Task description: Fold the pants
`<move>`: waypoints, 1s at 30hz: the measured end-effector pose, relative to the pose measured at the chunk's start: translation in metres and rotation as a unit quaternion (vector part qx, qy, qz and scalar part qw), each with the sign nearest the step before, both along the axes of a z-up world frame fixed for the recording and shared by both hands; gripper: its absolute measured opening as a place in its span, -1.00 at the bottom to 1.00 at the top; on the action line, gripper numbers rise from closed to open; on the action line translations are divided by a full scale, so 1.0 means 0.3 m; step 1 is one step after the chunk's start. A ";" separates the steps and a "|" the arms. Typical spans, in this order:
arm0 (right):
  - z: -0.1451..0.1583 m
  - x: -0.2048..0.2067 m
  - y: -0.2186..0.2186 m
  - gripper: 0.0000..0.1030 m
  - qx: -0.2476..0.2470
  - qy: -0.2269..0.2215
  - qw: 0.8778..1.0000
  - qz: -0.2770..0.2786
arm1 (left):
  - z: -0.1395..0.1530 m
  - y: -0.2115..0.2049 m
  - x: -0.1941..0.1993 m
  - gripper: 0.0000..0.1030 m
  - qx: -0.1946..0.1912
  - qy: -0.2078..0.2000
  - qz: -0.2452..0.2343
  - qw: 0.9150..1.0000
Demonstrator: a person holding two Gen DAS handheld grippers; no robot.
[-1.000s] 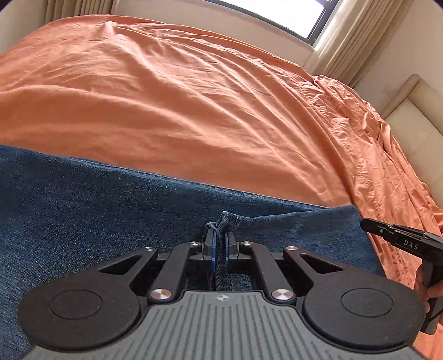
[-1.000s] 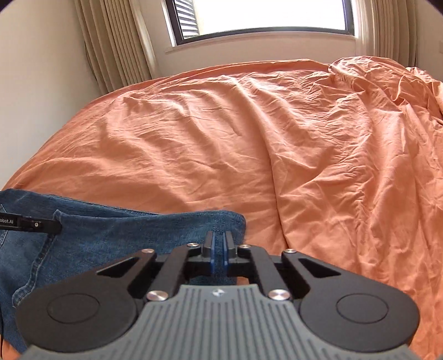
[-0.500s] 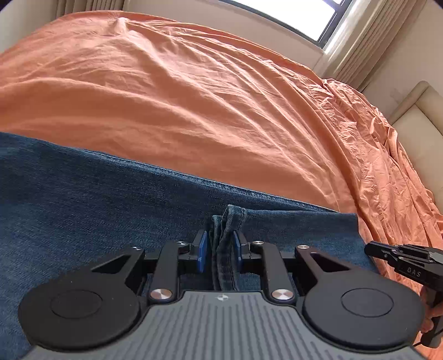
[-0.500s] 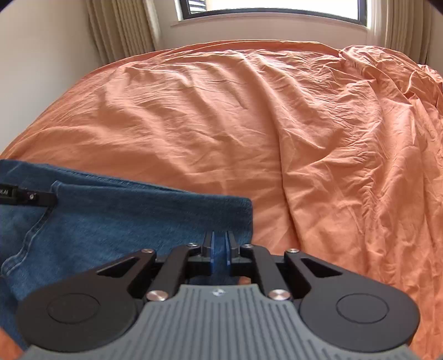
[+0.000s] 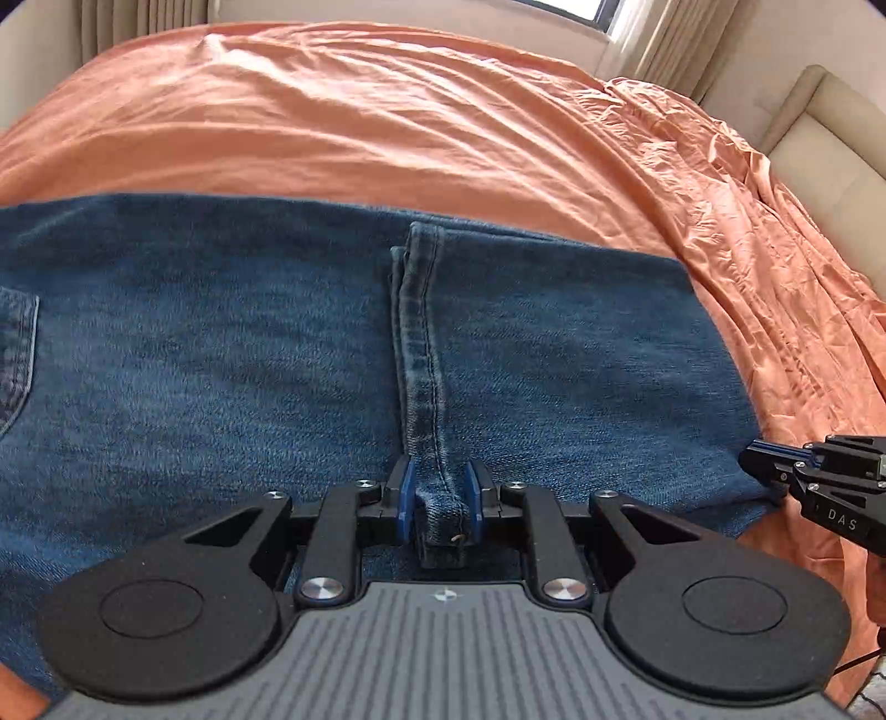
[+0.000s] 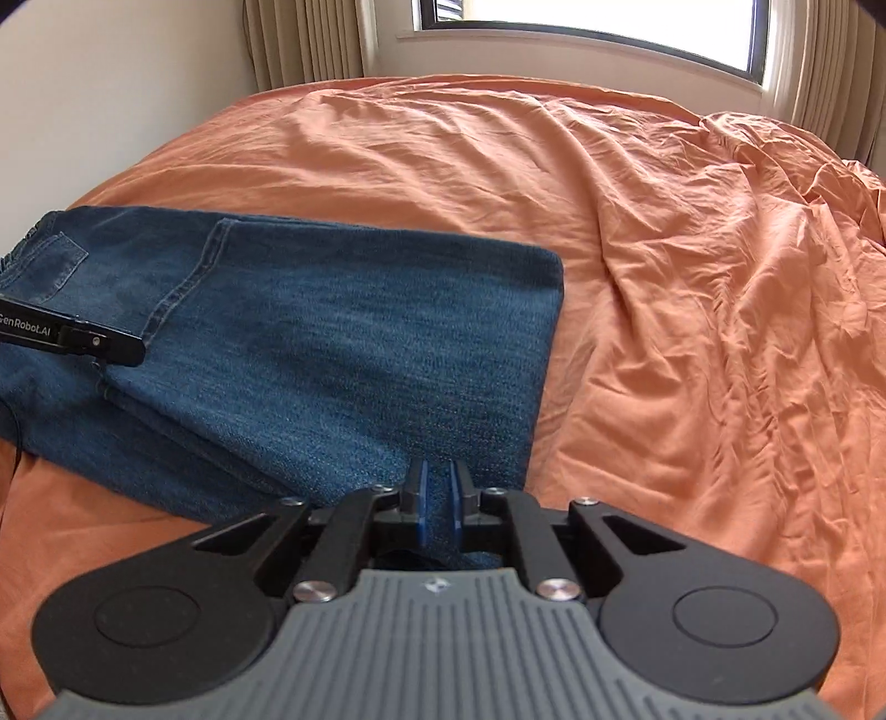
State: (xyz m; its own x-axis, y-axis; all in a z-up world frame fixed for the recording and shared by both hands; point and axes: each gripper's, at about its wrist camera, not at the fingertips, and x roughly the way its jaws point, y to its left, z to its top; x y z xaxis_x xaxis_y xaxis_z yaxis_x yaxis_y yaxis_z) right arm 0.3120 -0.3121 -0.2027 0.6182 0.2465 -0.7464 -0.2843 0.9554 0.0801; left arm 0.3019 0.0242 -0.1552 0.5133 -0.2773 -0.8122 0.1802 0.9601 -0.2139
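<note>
Blue denim pants (image 5: 221, 360) lie folded flat on the orange bedspread (image 5: 387, 127). My left gripper (image 5: 440, 498) has its jaws parted around the pants' hem strip (image 5: 423, 343), which lies slack between the pads. My right gripper (image 6: 438, 498) has its blue pads slightly parted at the near right corner of the pants (image 6: 343, 354), with denim between them. The right gripper also shows in the left wrist view (image 5: 819, 487), at the pants' right edge. The left gripper's tip shows in the right wrist view (image 6: 111, 346) over the pants.
The wrinkled orange bedspread (image 6: 692, 277) covers the whole bed. A window (image 6: 587, 27) and curtains (image 6: 299, 39) stand behind it. A cream upholstered seat (image 5: 830, 127) stands at the far right. A wall runs along the left.
Both grippers have pulled back toward me and lowered, laying the pants flat. The left jaws have opened from pinching the hem. The right pads have parted slightly.
</note>
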 end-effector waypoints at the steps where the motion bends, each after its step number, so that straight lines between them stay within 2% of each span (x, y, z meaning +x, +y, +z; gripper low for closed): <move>1: -0.013 0.003 0.001 -0.94 0.002 0.002 1.000 -0.002 | -0.015 0.005 0.006 -0.56 -0.002 0.005 0.003 1.000; 8: -0.047 0.014 0.027 -0.96 -0.025 -0.001 1.000 0.009 | -0.035 -0.017 0.014 -0.47 0.016 0.012 0.009 1.000; 12: -0.007 0.039 0.038 -0.96 -0.043 0.009 0.999 0.015 | 0.011 0.018 -0.023 -0.41 -0.013 0.004 0.024 1.000; 15: 0.056 0.020 0.050 -0.91 -0.059 -0.008 0.998 0.036 | 0.070 0.089 -0.070 -0.34 -0.040 -0.006 0.039 0.998; 17: 0.097 0.008 0.060 -0.69 -0.058 -0.017 0.997 0.051 | 0.120 0.164 -0.104 -0.30 -0.048 -0.019 0.060 0.997; 18: 0.119 0.001 0.067 -0.49 -0.053 -0.020 0.997 0.059 | 0.144 0.202 -0.116 -0.27 -0.052 -0.024 0.073 0.996; 19: 0.145 -0.003 0.083 -0.43 -0.049 -0.022 0.996 0.068 | 0.165 0.246 -0.128 -0.26 -0.059 -0.028 0.087 0.994; 21: 0.181 -0.004 0.121 -0.43 -0.045 -0.023 0.995 0.084 | 0.204 0.344 -0.155 -0.23 -0.075 -0.035 0.121 0.989; 24: 0.218 0.002 0.198 -0.42 -0.028 -0.020 0.993 0.112 | 0.253 0.507 -0.200 -0.17 -0.098 -0.052 0.183 0.977; 28: 0.243 0.026 0.319 -0.40 -0.015 -0.018 0.988 0.152 | 0.276 0.722 -0.251 -0.14 -0.125 -0.066 0.259 0.955; 30: 0.248 0.045 0.390 -0.39 -0.022 -0.019 0.985 0.167 | 0.272 0.812 -0.278 -0.01 -0.131 -0.077 0.293 0.944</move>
